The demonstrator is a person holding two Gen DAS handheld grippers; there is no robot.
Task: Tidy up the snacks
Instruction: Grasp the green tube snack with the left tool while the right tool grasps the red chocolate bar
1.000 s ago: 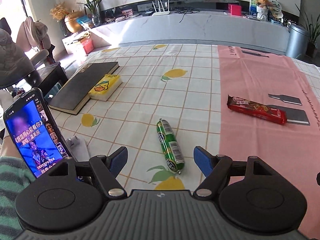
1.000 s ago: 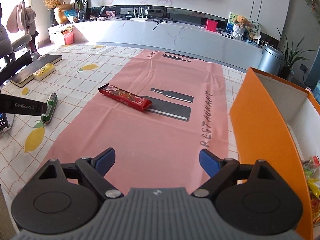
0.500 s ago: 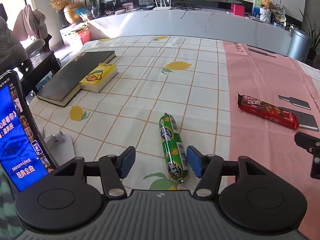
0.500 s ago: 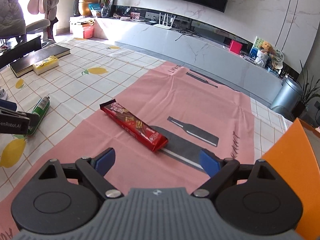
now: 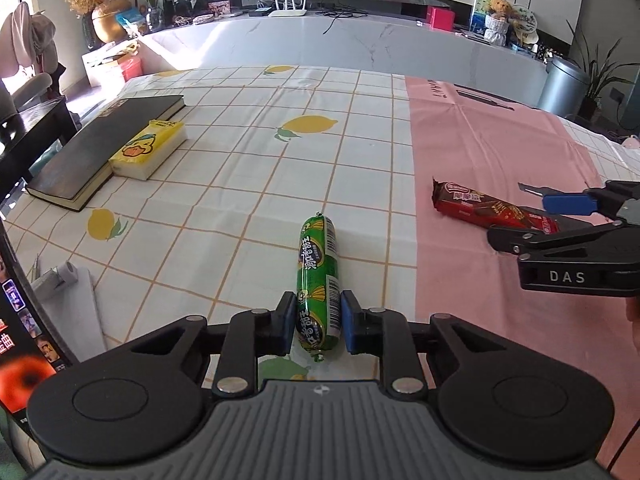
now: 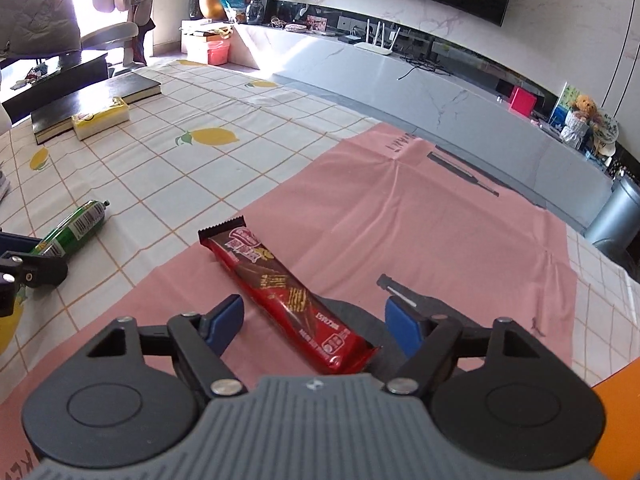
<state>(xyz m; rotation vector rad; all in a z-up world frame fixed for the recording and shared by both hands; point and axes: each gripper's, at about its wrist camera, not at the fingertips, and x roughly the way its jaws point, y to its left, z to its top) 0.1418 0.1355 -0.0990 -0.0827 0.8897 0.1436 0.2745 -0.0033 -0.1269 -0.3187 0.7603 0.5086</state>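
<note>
Left tongs (image 5: 317, 322) clamp the near end of the green sausage (image 5: 319, 280) on the desk (image 5: 240, 184). Right tongs (image 6: 314, 322) stand wide, straddling the red biscuit pack (image 6: 286, 294).

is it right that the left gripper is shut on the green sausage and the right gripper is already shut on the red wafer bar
Not quite. The left gripper is shut on the green sausage, but the right wrist view shows the right gripper open, its fingers either side of the red wafer bar.
</note>
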